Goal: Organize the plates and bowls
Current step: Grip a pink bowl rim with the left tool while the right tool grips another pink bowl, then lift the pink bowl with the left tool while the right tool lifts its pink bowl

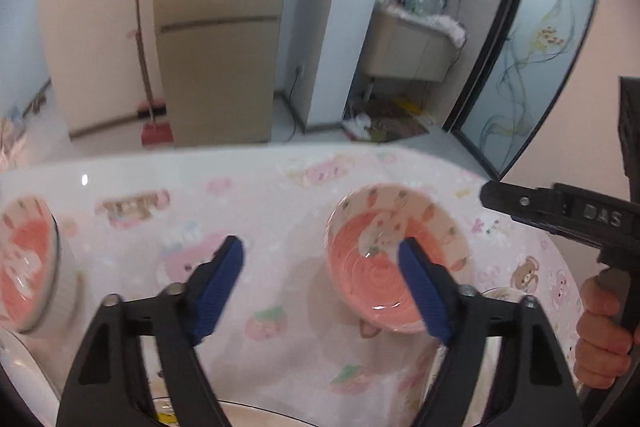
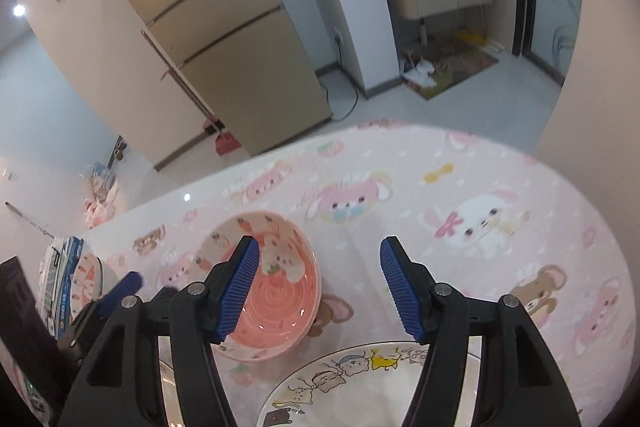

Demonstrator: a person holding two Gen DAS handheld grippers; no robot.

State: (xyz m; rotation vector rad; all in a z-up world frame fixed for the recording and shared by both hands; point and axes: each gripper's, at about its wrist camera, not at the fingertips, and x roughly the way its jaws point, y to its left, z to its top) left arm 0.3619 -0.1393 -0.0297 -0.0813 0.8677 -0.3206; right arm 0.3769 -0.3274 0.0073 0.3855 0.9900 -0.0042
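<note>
My left claw (image 1: 320,267) tilts steeply down at the table, its blue ribbed pads parted about halfway with nothing between them but tablecloth. My right claw (image 2: 318,277) is pitched down much the same, jaws likewise partly open and holding nothing. In the left view it comes in from the right side, my hand (image 1: 600,327) wrapped round its black handle.

Just ahead of the left claw, partly behind its right pad, sits a round pink ceramic bowl with a cartoon rabbit and carrots painted inside (image 1: 394,259); in the right view that bowl (image 2: 276,287) lies behind my left pad (neither pad visibly touches it). Off to the far left of the left claw stands a second pink bowl of the same pattern (image 1: 28,263), blurred. So I count two bowls.

Below my right claw, nearest me, lies one white round plate with cartoon animals around its rim (image 2: 352,379). Everything rests on the pink cartoon-print tablecloth (image 2: 480,195).
</note>
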